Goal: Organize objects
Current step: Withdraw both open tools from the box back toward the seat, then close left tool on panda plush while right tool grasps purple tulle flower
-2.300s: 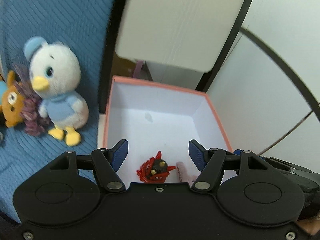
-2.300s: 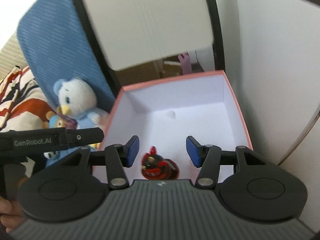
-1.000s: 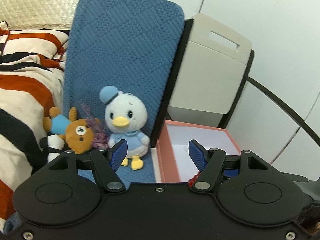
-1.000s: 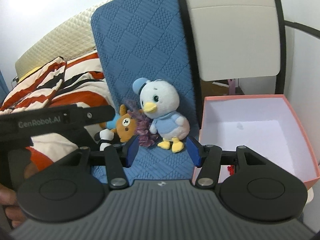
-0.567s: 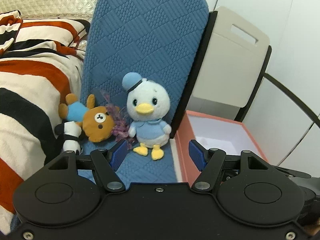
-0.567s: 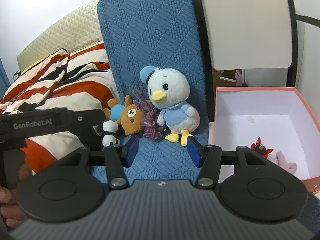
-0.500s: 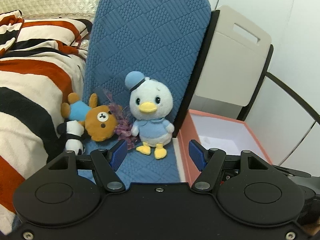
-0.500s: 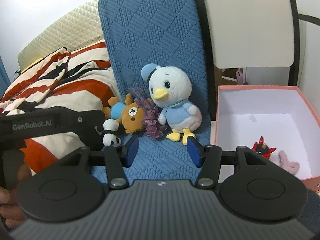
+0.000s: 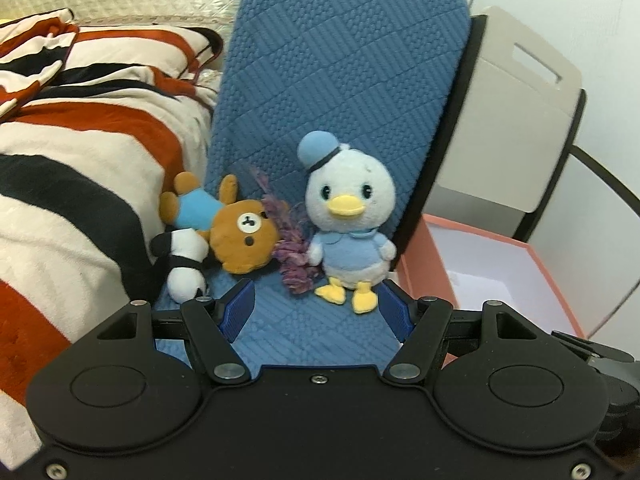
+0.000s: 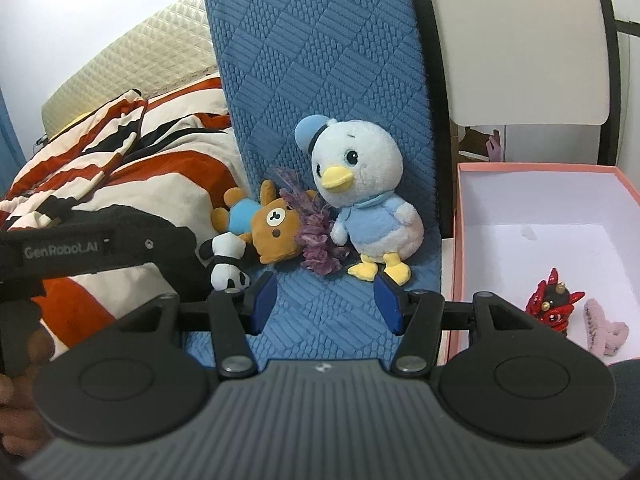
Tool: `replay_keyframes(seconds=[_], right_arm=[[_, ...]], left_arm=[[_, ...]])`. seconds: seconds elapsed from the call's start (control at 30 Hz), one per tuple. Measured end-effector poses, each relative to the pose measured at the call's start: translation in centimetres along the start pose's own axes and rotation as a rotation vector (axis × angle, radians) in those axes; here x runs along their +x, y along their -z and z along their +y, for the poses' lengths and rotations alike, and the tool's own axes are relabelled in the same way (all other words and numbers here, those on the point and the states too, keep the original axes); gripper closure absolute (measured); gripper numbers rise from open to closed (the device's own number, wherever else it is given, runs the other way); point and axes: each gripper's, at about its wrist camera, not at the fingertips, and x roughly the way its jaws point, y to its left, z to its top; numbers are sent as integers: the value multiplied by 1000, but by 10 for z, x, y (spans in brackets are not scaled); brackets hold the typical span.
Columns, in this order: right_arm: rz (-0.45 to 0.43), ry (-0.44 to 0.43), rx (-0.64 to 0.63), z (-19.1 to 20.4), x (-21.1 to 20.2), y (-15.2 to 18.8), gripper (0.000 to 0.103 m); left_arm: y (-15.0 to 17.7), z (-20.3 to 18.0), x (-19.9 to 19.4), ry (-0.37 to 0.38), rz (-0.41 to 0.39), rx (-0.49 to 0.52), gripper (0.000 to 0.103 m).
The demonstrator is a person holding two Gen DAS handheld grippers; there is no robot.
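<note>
A white duck plush (image 9: 348, 220) (image 10: 362, 196) in blue stands on a blue quilted cushion (image 9: 320, 336) (image 10: 320, 312). Left of it lie a purple fluffy tuft (image 9: 292, 256) (image 10: 318, 246), a brown bear plush (image 9: 236, 236) (image 10: 272, 232) and a panda plush (image 9: 184, 260) (image 10: 226, 260). A pink box (image 9: 424, 264) (image 10: 456, 240) stands right of the cushion, holding a red figurine (image 10: 554, 300) and a pink hair claw (image 10: 604, 330). My left gripper (image 9: 316, 314) and right gripper (image 10: 326, 302) are both open and empty, just in front of the toys.
A striped red, black and cream blanket (image 9: 80, 152) (image 10: 132, 168) lies left of the cushion. A beige chair back (image 9: 512, 120) (image 10: 520, 52) rises behind the box. The left gripper's body (image 10: 80, 244) crosses the left of the right wrist view.
Both grippers have swung left, from over the box to in front of the plush toys, and come closer to them. Jaws stayed open.
</note>
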Motion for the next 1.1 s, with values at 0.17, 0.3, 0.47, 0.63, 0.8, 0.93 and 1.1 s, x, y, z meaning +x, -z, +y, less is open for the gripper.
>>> replay_keyframes(seconds=[0.17, 0.3, 0.47, 0.63, 0.8, 0.93, 1.1], right_arm=[[2, -8, -4, -3, 15, 5, 34], [-17, -14, -12, -7, 28, 8, 16], [15, -62, 13, -13, 53, 8, 16], [18, -85, -17, -11, 66, 2, 16], [29, -114, -41, -8, 85, -6, 18], [60, -137, -60, -4, 105, -10, 24], [103, -147, -98, 0, 131, -12, 34]], left_arm=[[4, 11, 7, -45, 8, -15, 33], [6, 16, 15, -83, 21, -22, 19], [7, 22, 28, -127, 43, -28, 10], [6, 26, 43, -149, 69, -31, 8], [2, 38, 62, -153, 105, -61, 8], [-5, 45, 77, -179, 118, -41, 8], [-17, 57, 107, -186, 152, -31, 10]])
